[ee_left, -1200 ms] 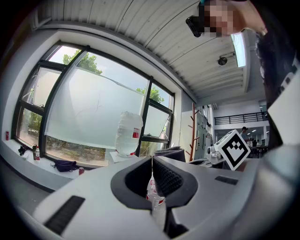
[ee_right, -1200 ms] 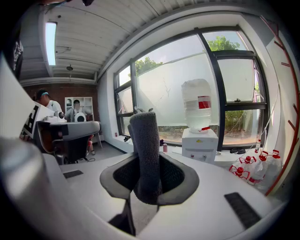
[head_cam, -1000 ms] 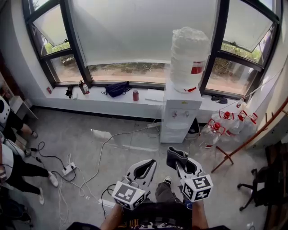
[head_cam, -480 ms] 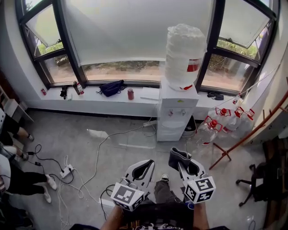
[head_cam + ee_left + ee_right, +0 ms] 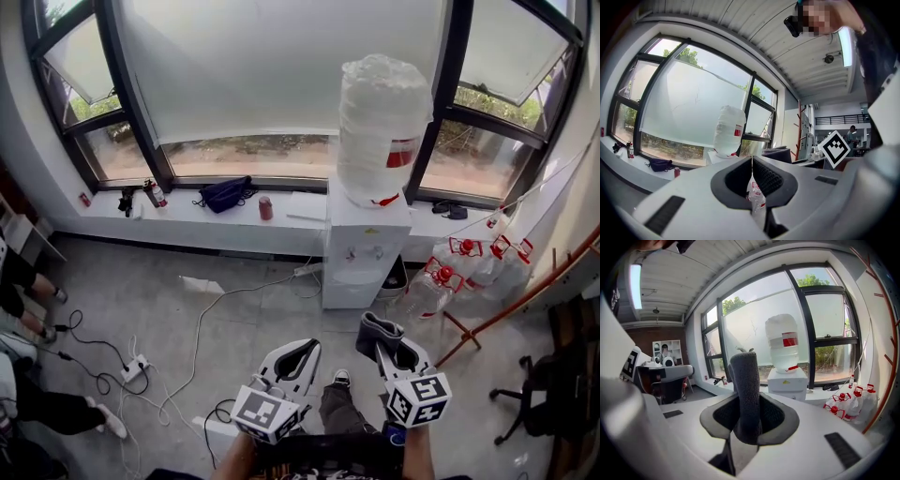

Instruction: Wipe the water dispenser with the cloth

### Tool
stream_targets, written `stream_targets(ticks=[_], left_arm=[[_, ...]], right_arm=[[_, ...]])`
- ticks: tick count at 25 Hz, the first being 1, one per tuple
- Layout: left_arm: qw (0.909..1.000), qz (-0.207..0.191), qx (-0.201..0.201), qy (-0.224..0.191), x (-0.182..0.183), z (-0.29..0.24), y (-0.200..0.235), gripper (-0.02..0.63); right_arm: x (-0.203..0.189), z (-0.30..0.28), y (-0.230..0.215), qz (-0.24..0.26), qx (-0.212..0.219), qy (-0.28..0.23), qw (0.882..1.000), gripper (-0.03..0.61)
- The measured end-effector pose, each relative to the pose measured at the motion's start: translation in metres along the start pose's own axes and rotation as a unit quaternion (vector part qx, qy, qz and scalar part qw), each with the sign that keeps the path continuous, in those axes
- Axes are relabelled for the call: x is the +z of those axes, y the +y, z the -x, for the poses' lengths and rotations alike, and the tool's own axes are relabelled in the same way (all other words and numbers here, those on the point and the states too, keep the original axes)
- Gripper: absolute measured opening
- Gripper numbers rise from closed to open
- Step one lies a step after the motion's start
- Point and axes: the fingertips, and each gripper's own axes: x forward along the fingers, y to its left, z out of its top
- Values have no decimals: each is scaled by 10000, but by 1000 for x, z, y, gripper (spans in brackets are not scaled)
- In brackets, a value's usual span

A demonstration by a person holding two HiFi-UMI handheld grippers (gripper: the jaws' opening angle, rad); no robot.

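Clearly the wiping has not begun: the water dispenser stands well ahead at the far edge of the floor, against the window ledge, with its big bottle on top. The right gripper is clenched on the grey cloth, which sticks up past the jaws; the left gripper is closed on nothing. Loose cables on the floor could catch a foot. Pressing near the taps might release water, and shoving the bottle could rock it.
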Motion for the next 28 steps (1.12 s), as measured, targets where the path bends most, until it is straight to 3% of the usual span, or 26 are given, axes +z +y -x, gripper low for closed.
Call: stream_targets(ticks=[14,19,28], left_arm=[[9983,25,588,43,42,-161,58,20],[9967,57,795,167,38,-192,63,20],[9973,-50,695,235,38,-215,85,20]], right_arm=[[63,-125,-133,-6,382,171,9991,110],[65,-162,-163,-25,586,324,9978,110],[74,-224,-188,-23,620,495,9968,110]])
